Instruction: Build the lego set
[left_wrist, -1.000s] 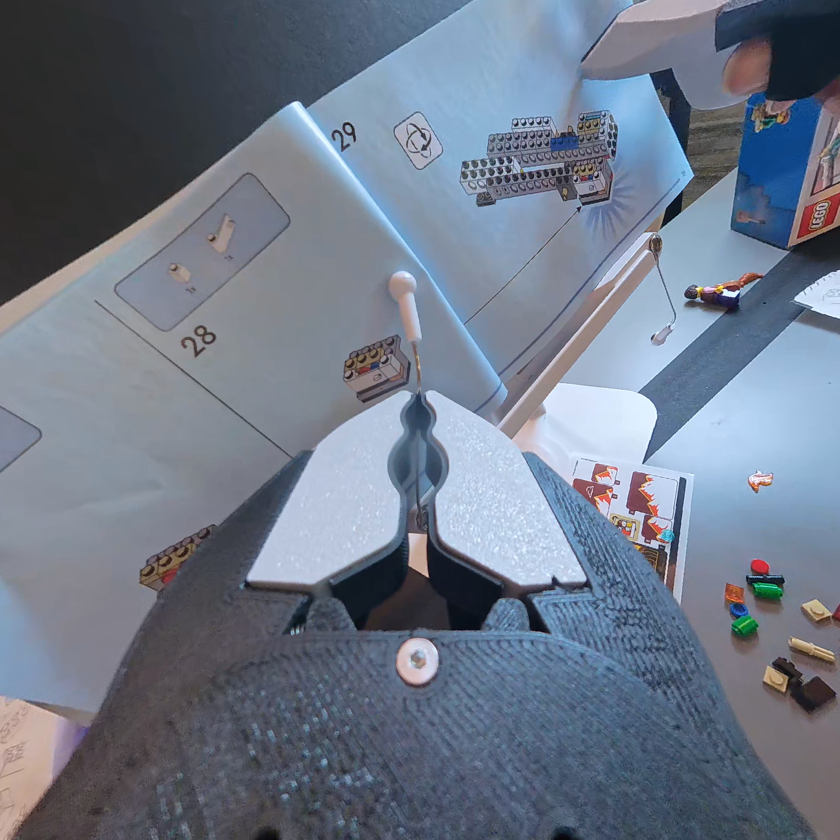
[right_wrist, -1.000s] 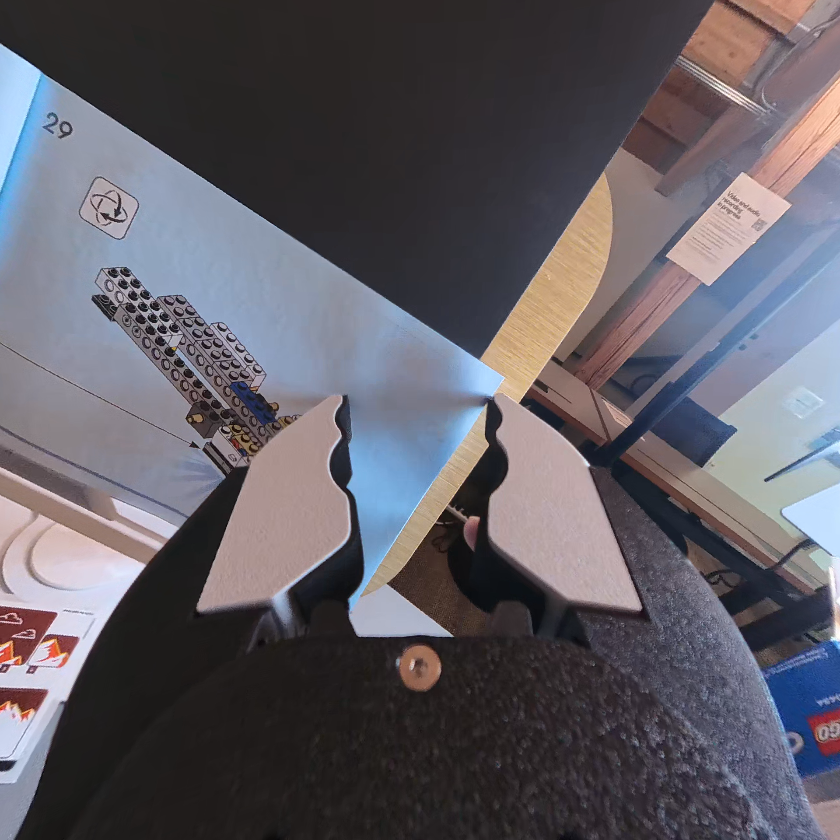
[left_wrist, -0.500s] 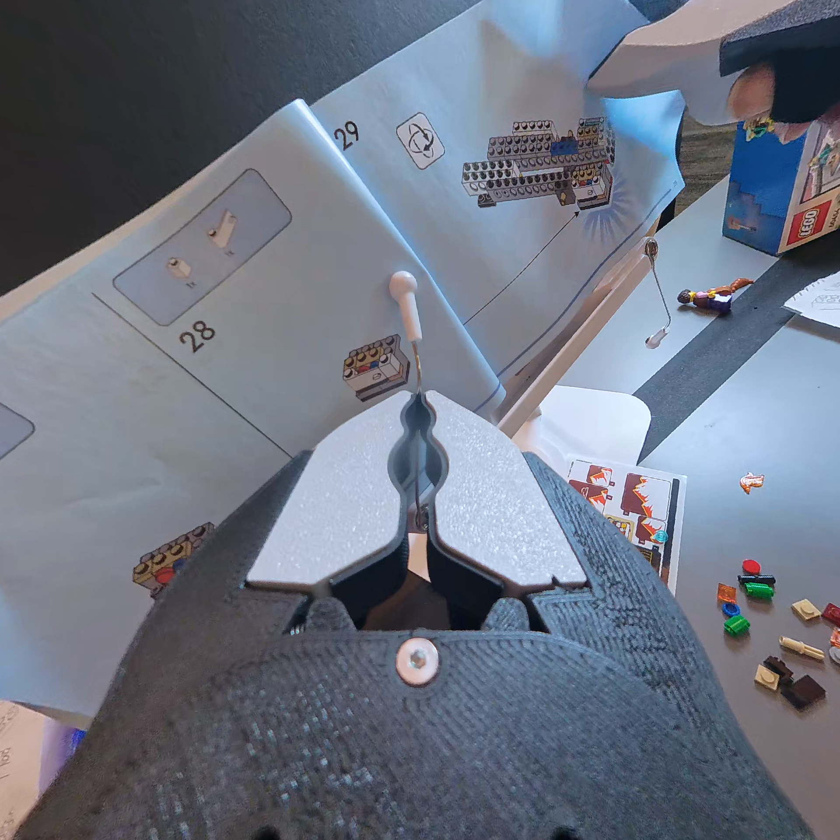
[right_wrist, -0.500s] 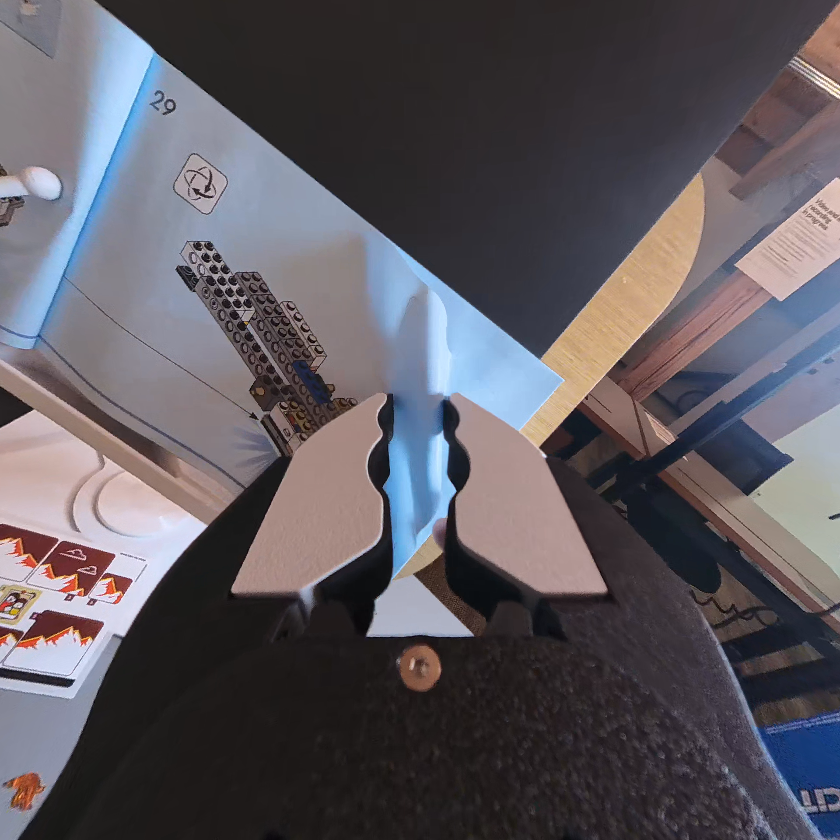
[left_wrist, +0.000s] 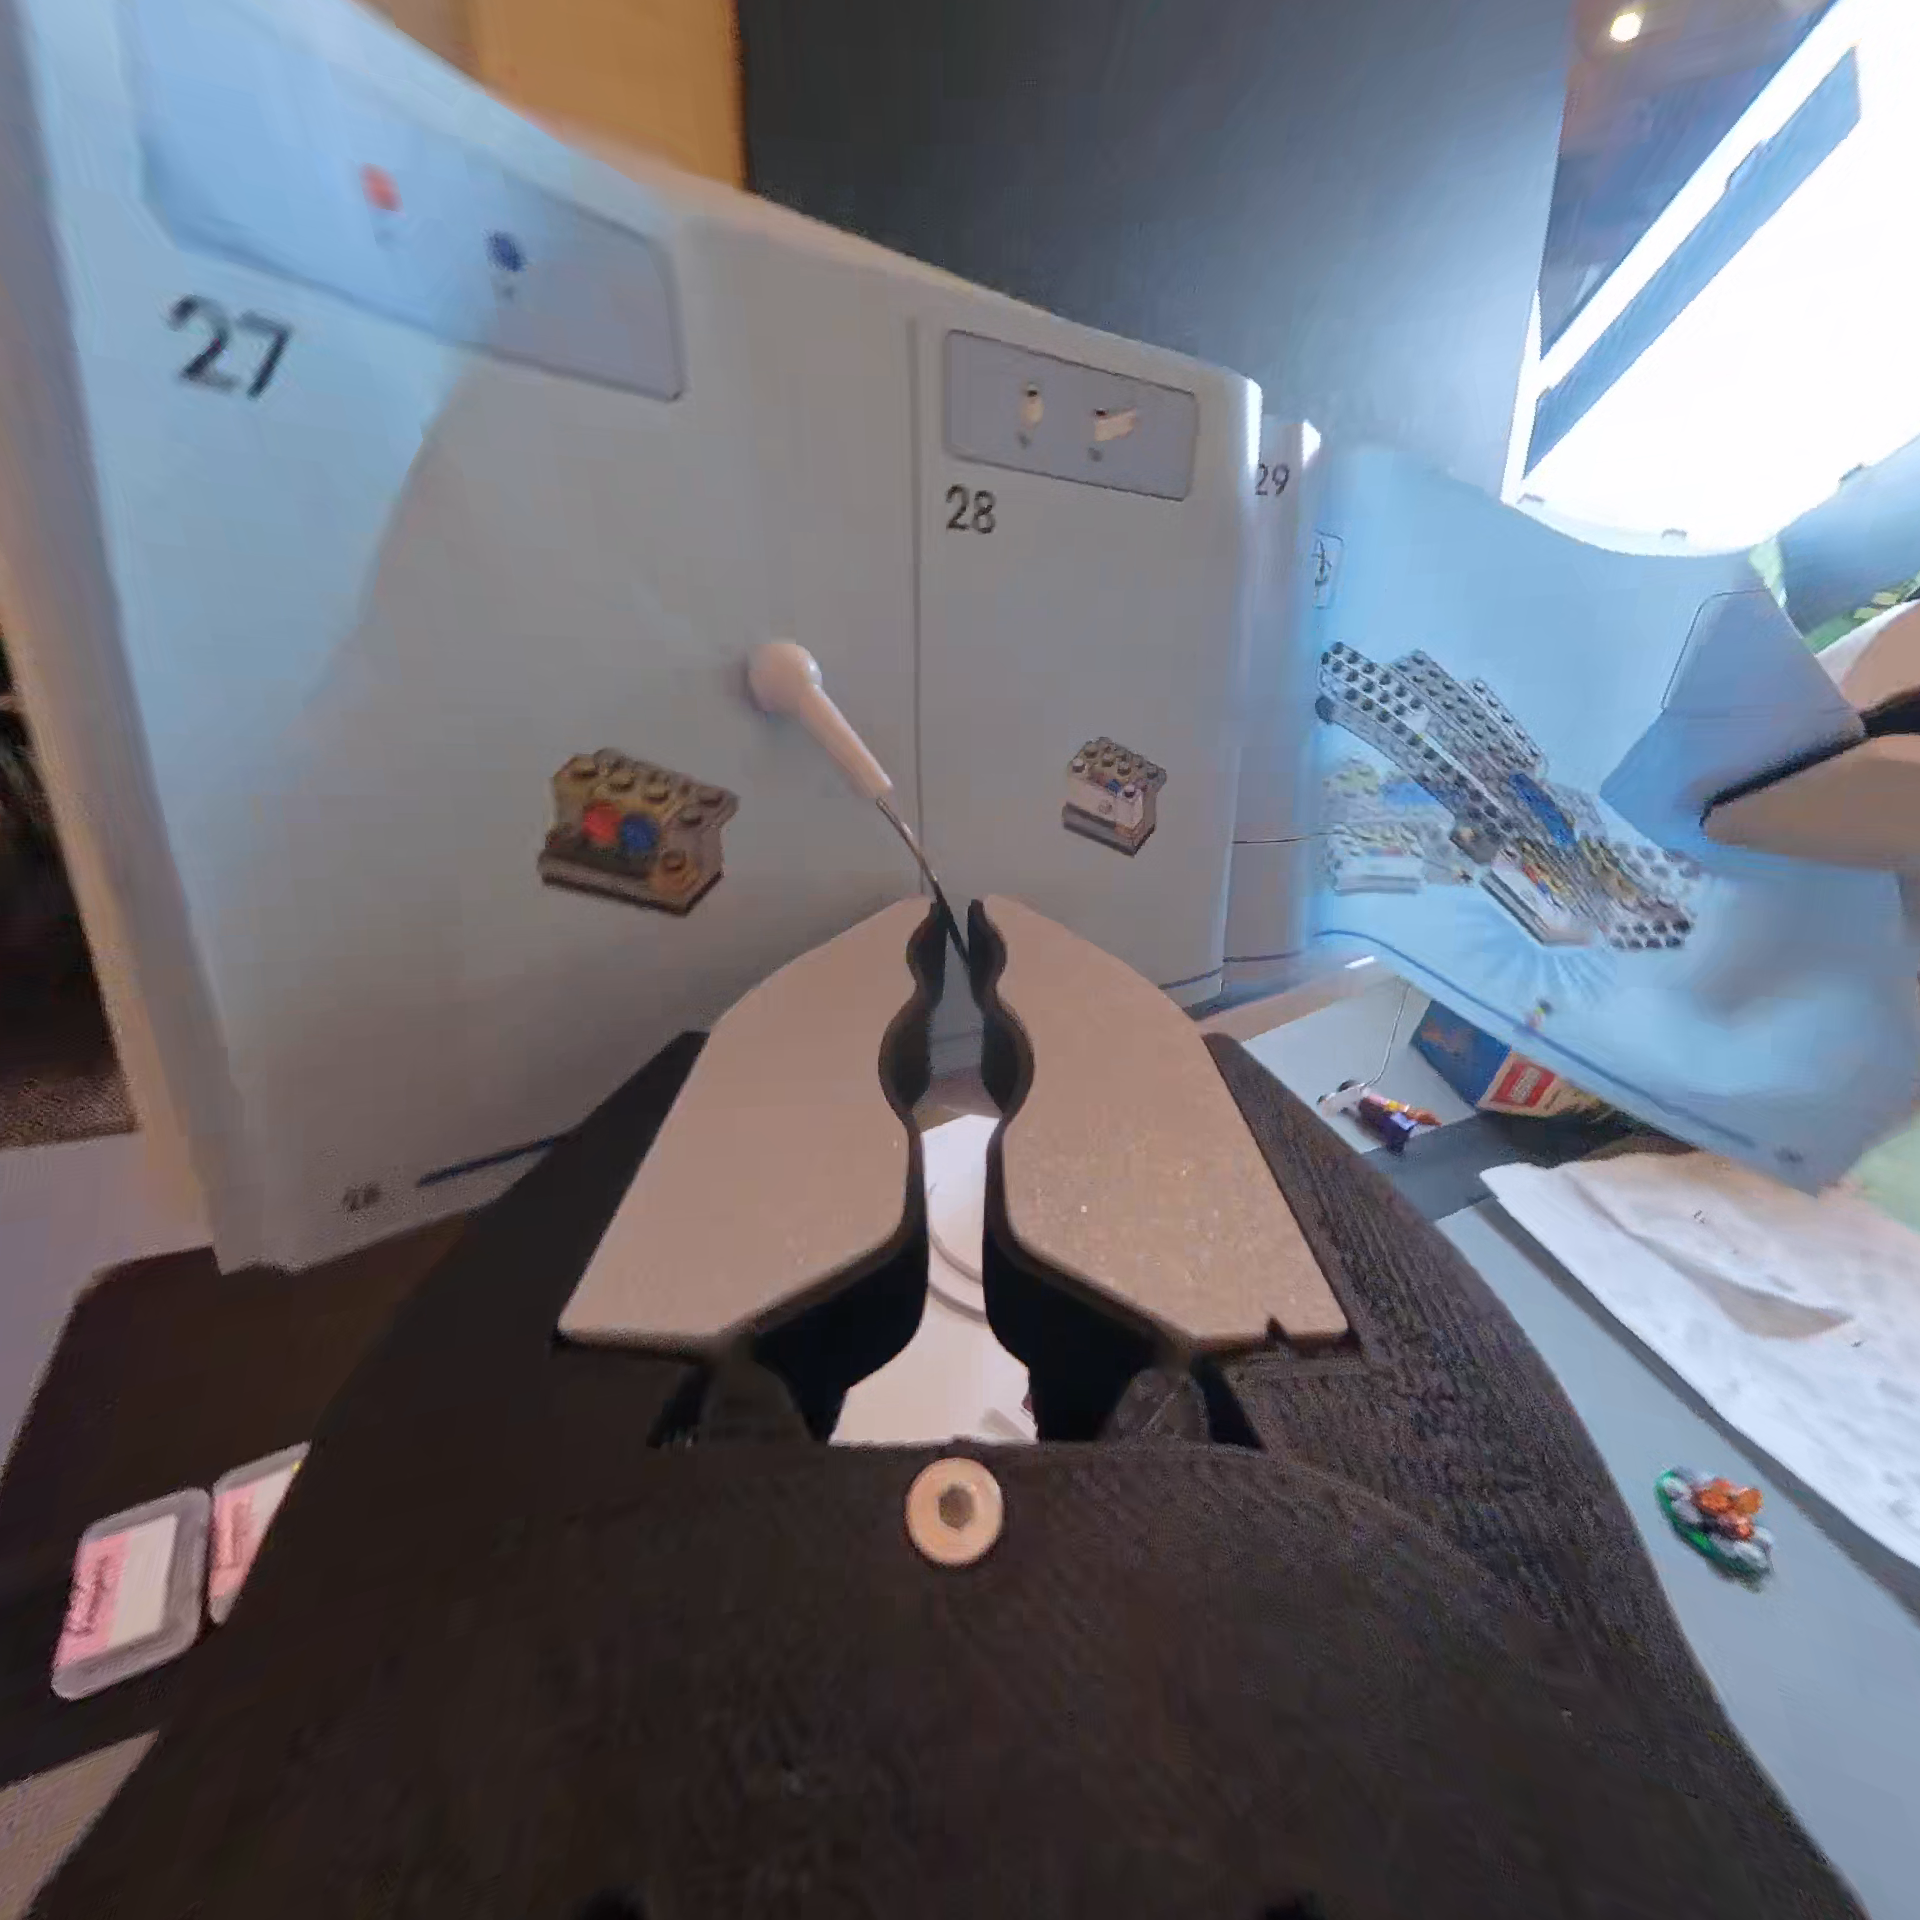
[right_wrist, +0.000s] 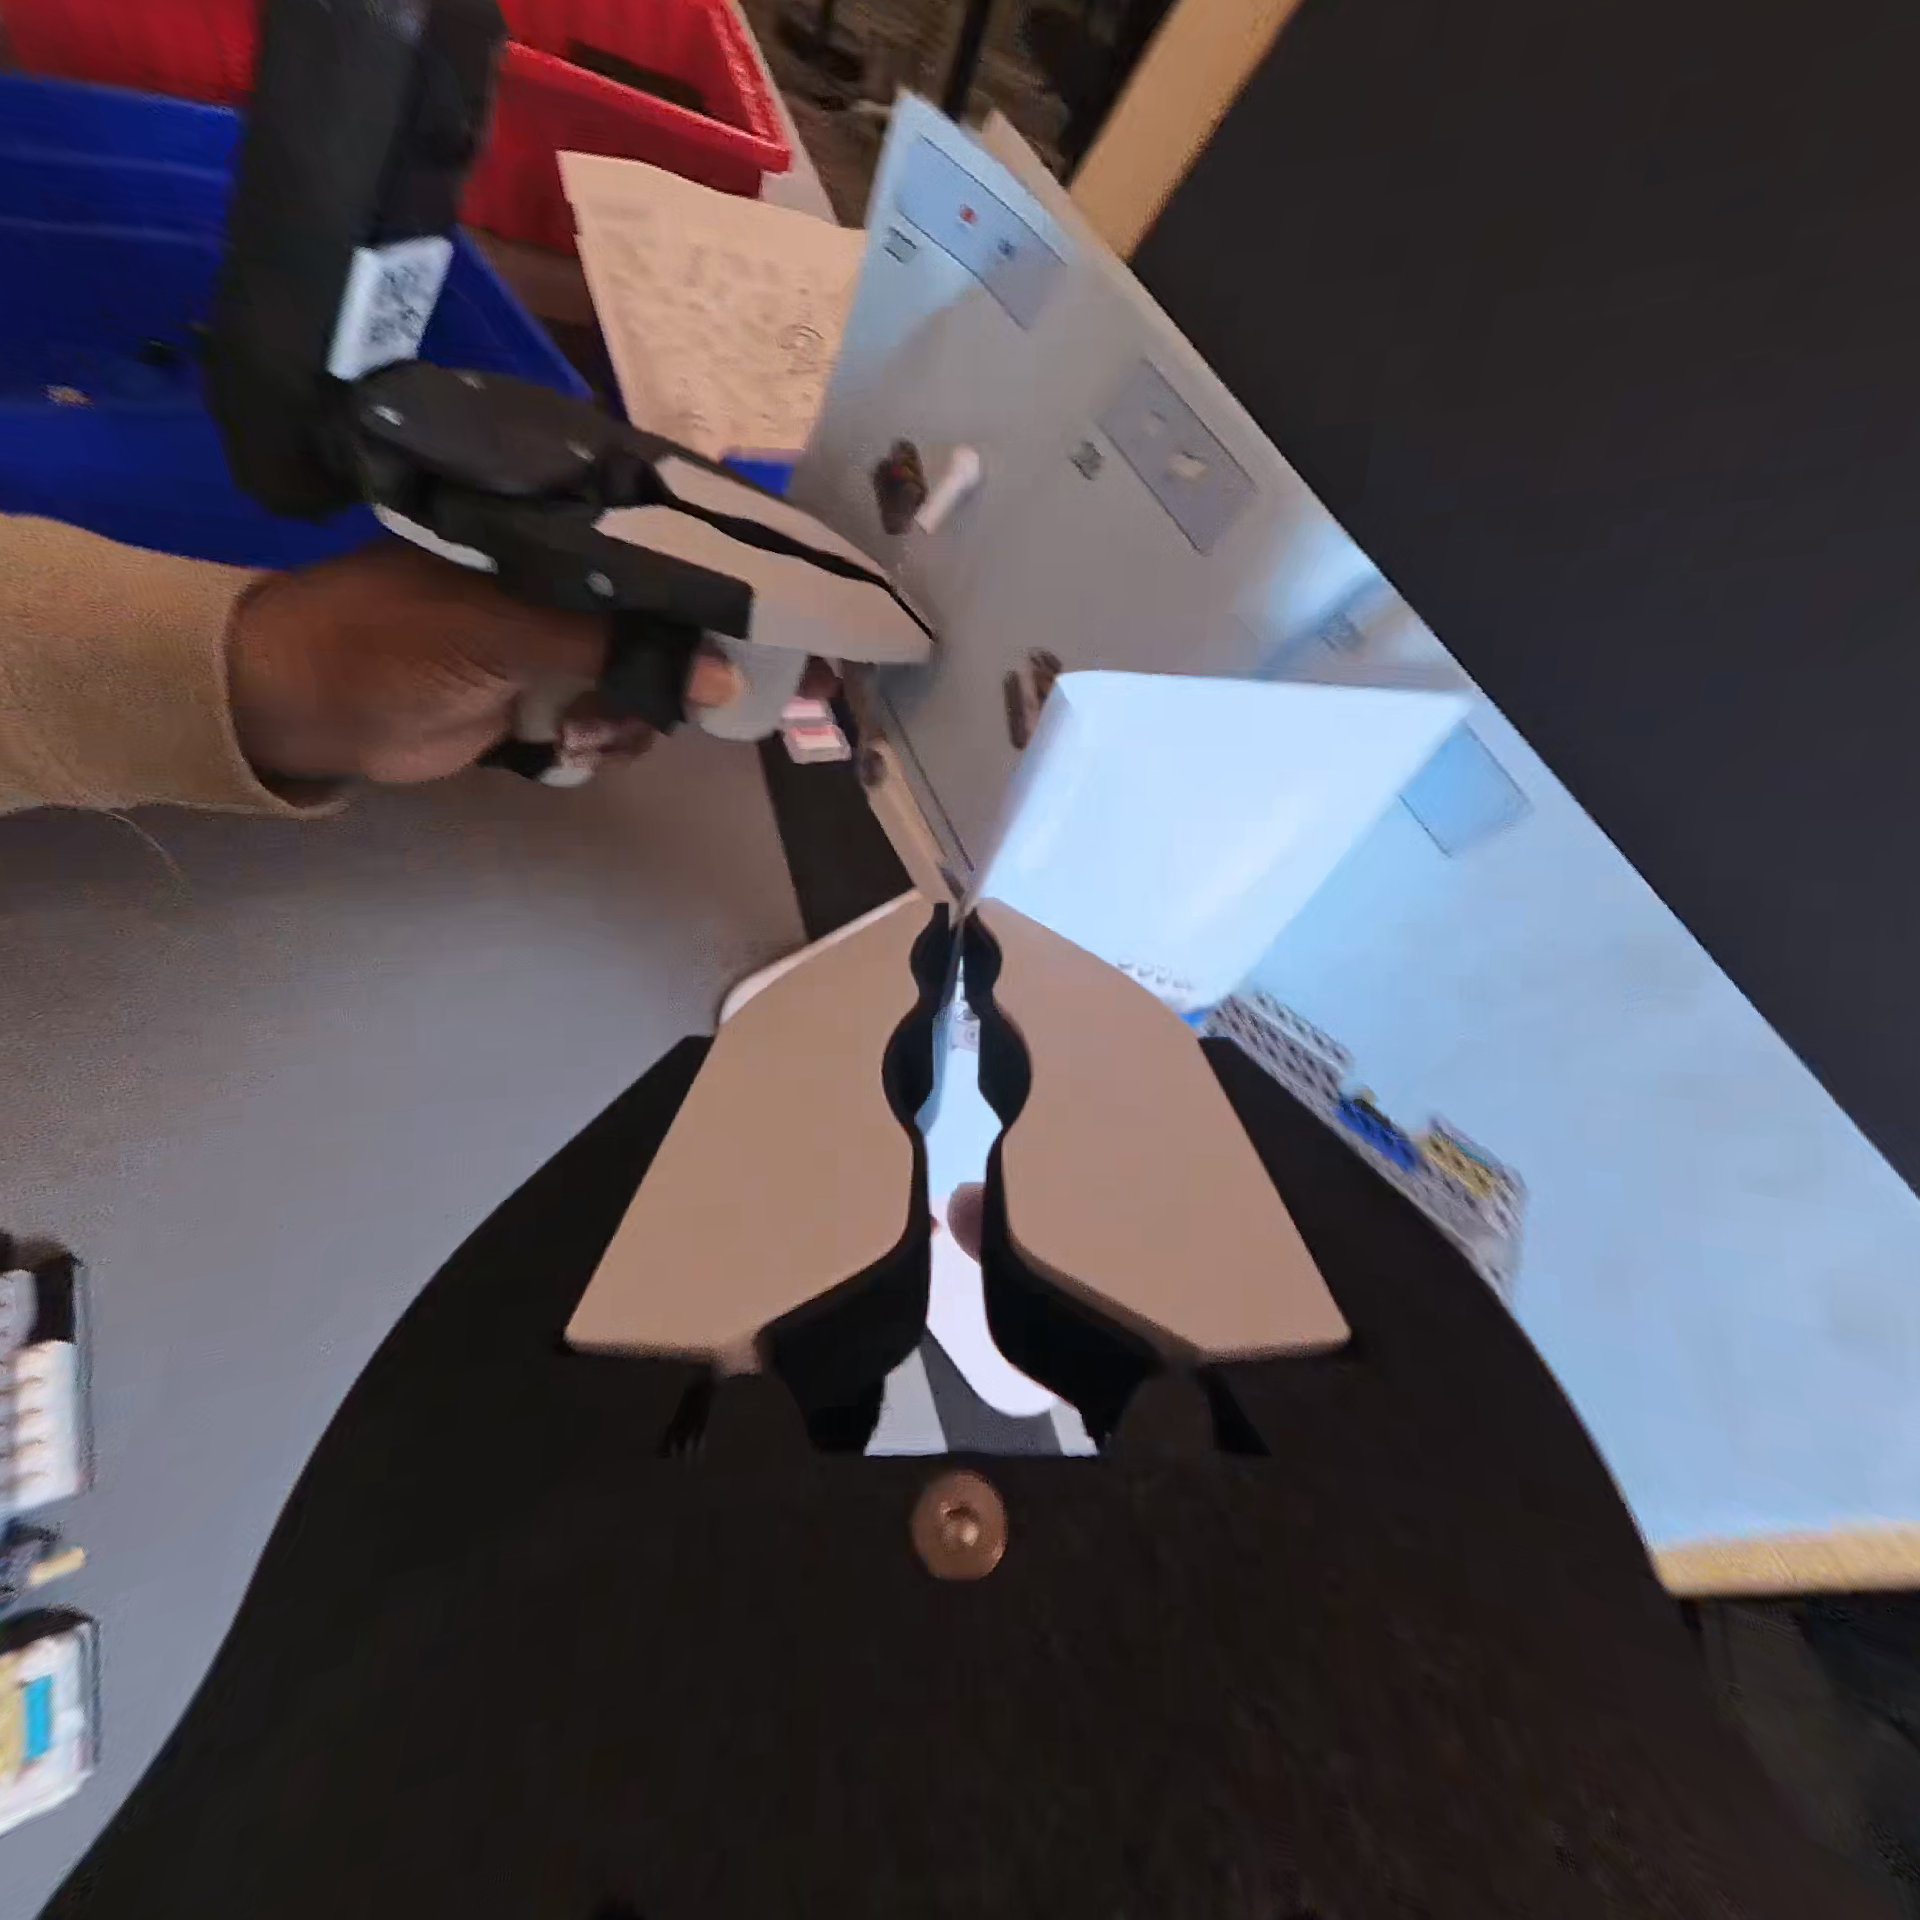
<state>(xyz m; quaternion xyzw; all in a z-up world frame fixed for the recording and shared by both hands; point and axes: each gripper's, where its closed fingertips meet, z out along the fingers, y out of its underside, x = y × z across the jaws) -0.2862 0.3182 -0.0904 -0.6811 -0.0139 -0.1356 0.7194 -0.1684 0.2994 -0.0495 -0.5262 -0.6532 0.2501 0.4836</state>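
The instruction booklet (left_wrist: 727, 623) stands propped upright toward the far edge of the tabletop (right_wrist: 364, 1039), open at a spread of middle-numbered steps picturing small brick sub-assemblies. Its right-hand page (left_wrist: 1558, 831) curls away from the spine, and the right gripper (right_wrist: 958, 925) has that sheet pinched at its lower edge, fingers clenched on the paper. This looks like a page turn in progress, not a building step.

The left gripper (left_wrist: 956, 914) has its fingers all but closed on a thin wire whose white bulbous tip (left_wrist: 784, 670) rests against the left-hand page; the wire appears to belong to the stand's page holder (right_wrist: 951, 488). In the right wrist view the same gripper sits just in front of the booklet, gripped by the person's hand (right_wrist: 416, 675).

Of the build itself little shows. No assembled model is in view. A minifigure (left_wrist: 1387, 1107) lies near the set's blue box (left_wrist: 1475, 1060) beyond the booklet's right side, and a small green and orange piece (left_wrist: 1714, 1517) lies alone on the tabletop nearer the camera. Judging by the step numbers on the open spread, the work is probably some way in, yet the large assembly pictured on the turning page is evidently still to come. Finished progress cannot be judged beyond that.
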